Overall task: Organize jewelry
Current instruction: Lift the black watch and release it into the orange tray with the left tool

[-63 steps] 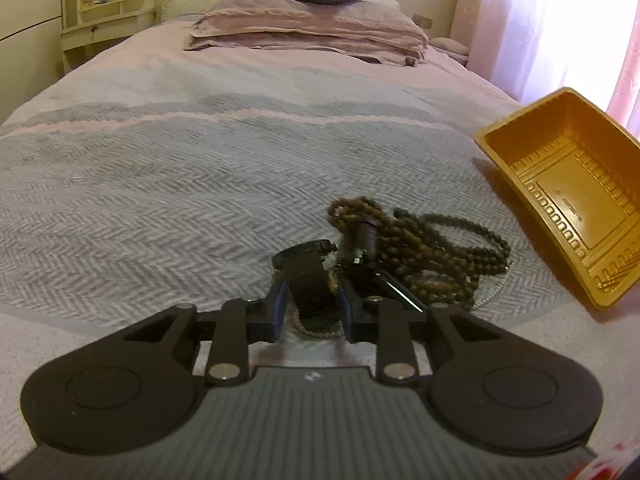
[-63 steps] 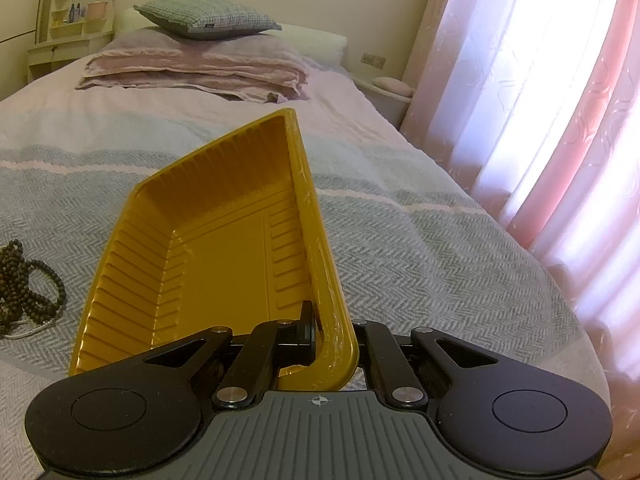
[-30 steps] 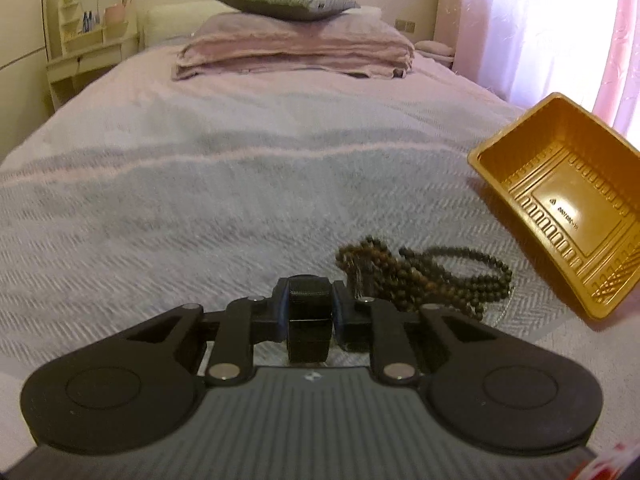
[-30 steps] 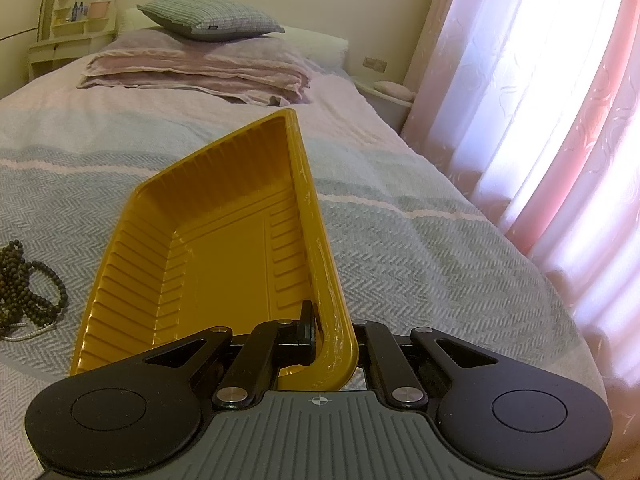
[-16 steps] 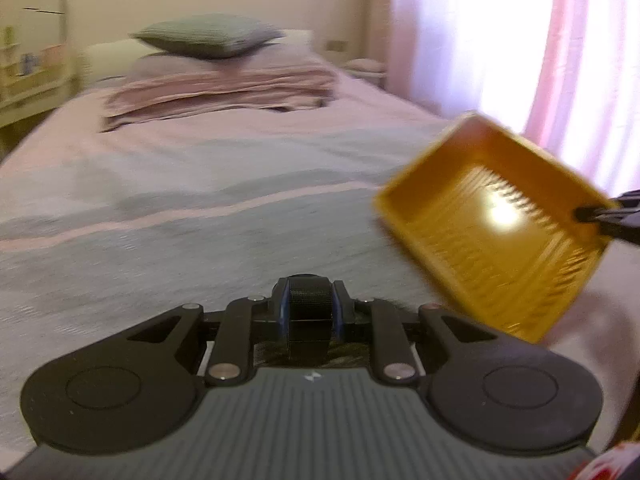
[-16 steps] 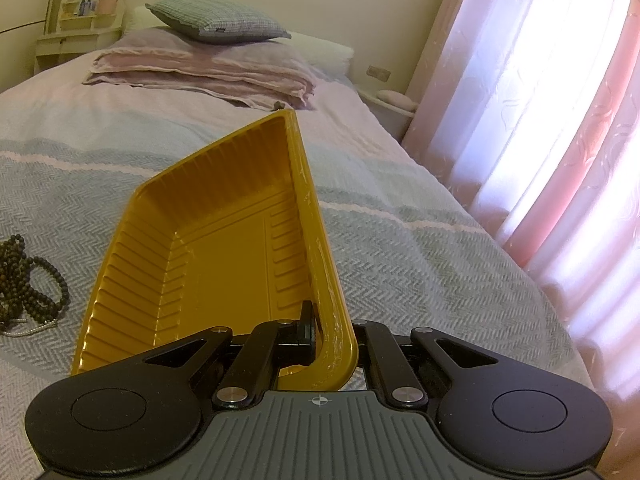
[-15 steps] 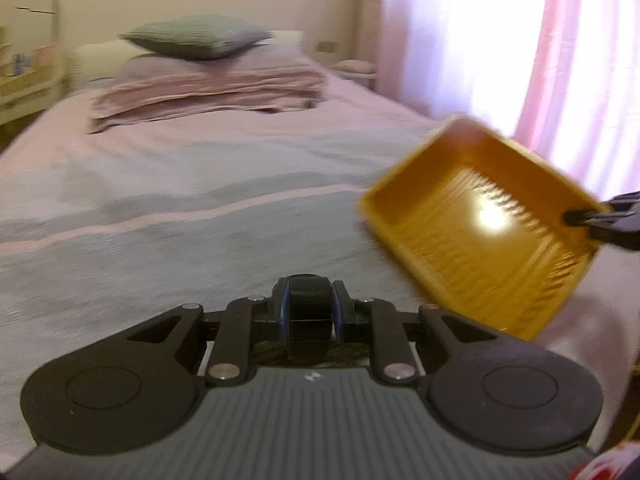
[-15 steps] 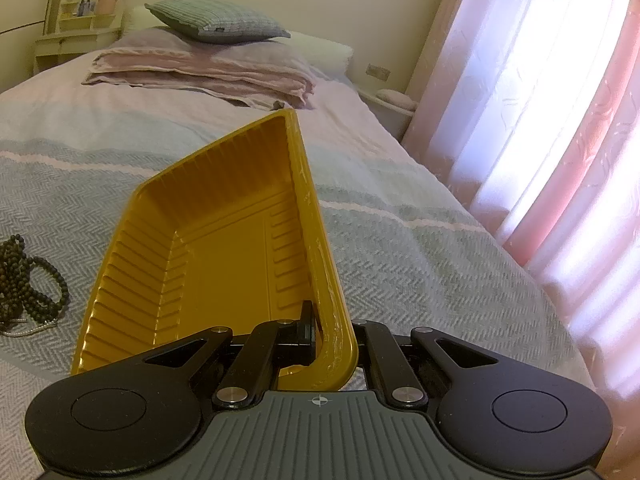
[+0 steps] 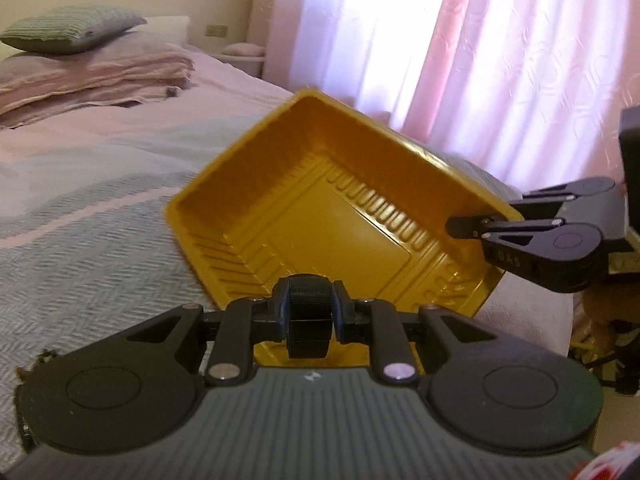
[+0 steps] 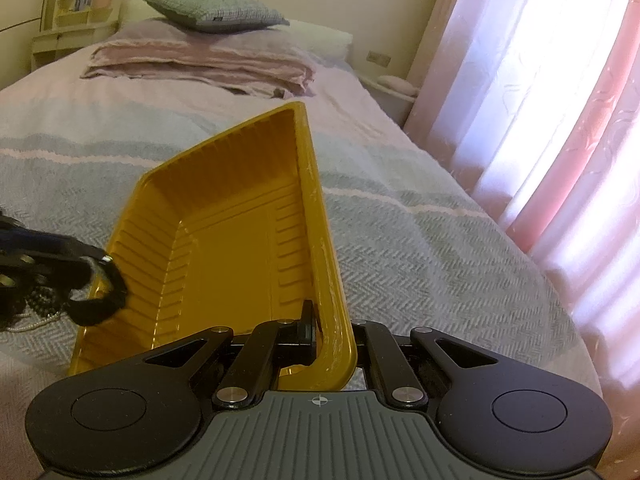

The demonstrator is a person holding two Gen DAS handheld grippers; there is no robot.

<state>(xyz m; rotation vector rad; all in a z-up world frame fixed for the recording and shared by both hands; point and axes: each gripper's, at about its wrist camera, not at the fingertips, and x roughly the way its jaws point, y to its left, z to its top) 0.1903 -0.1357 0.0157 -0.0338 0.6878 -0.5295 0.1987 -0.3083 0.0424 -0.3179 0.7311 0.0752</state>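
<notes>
Nearest in the left wrist view, the left gripper (image 9: 309, 312) is clamping a black watch strap (image 9: 309, 322) between its two fingers, the band standing upright and hanging just over the near rim of the yellow tray (image 9: 340, 236). Only the right wrist view is showing that strap from the side (image 10: 98, 300), curling down in a loop at the tray's left edge, with a heap of dark beads and a pale chain (image 10: 38, 312) lying on the bedspread (image 10: 420, 240) just beside and below it. In that same view the right gripper (image 10: 332, 336) is pinching the tray's near right corner, one finger inside the wall and one outside. The left wrist view alone is showing this grip from across the tray, the right gripper's fingers (image 9: 468, 226) closing on the far right rim. The tray is tilting, held up at the gripped corner, its open side facing the left gripper and its long axis running away from the right gripper toward the pillows (image 10: 212, 10). Beyond it, folded pink blankets (image 10: 200, 60) are lying at the head of the bed, and pink curtains (image 10: 560, 120) are hanging along the right.
</notes>
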